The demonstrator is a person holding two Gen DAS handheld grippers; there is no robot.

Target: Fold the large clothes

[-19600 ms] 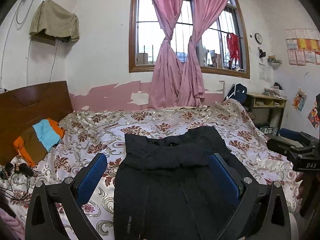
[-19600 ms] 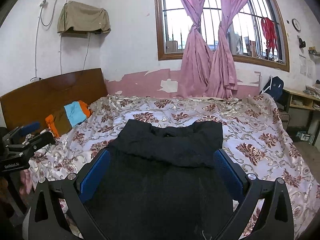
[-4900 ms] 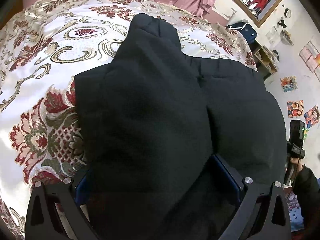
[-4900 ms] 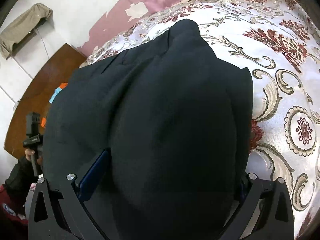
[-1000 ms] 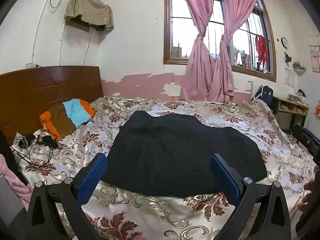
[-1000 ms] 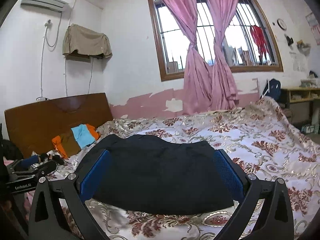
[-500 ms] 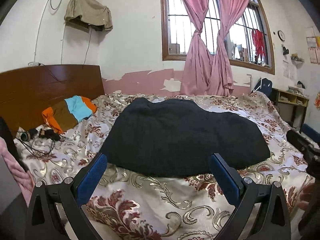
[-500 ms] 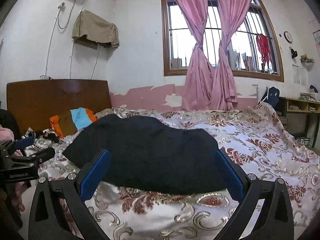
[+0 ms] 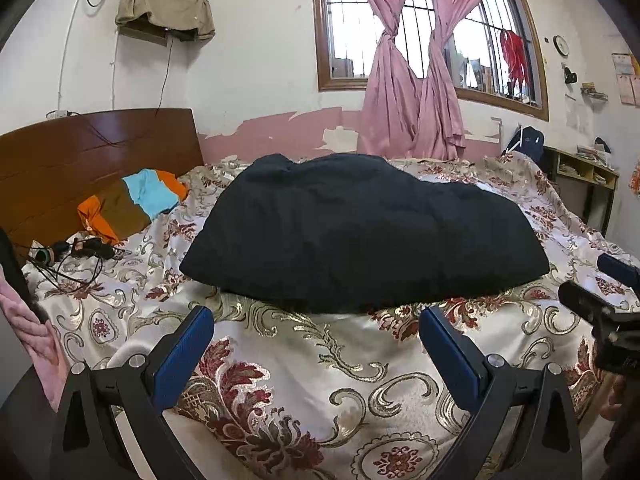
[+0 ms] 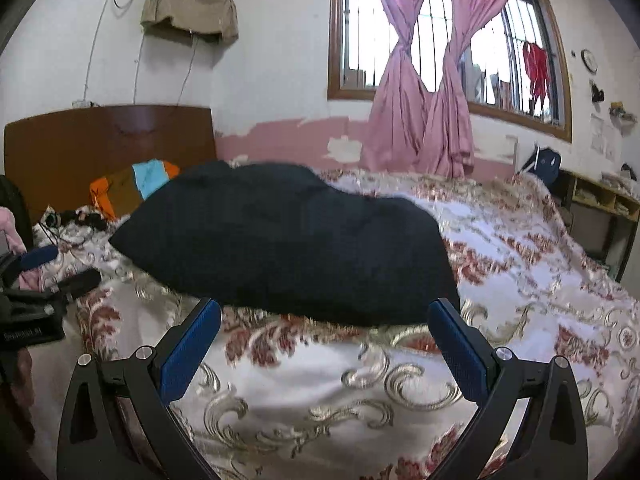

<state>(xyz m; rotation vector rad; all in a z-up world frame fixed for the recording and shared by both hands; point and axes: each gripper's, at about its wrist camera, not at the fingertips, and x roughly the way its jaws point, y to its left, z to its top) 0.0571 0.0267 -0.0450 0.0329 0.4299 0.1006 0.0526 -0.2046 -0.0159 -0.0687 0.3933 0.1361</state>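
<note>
A black garment [image 9: 360,228] lies folded in a thick bundle on the floral bedspread [image 9: 288,364], in the middle of the bed; the right wrist view shows the same garment [image 10: 288,240]. My left gripper [image 9: 316,320] is open, held low in front of the bundle's near edge, holding nothing. My right gripper [image 10: 324,312] is open too, just short of the bundle and holding nothing. The right gripper's body [image 9: 600,316] shows at the right edge of the left wrist view, and the left gripper's body [image 10: 36,300] at the left edge of the right wrist view.
An orange, brown and blue cloth [image 9: 132,200] lies by the wooden headboard [image 9: 80,152]. Cables and headphones [image 9: 72,252] sit at the bed's left side. Pink curtains [image 9: 412,80] hang at the window. A desk [image 9: 584,176] stands at the far right.
Both grippers have drawn back and dropped lower, so more bedspread shows between their fingers and the bundle. The garment itself has stayed in place.
</note>
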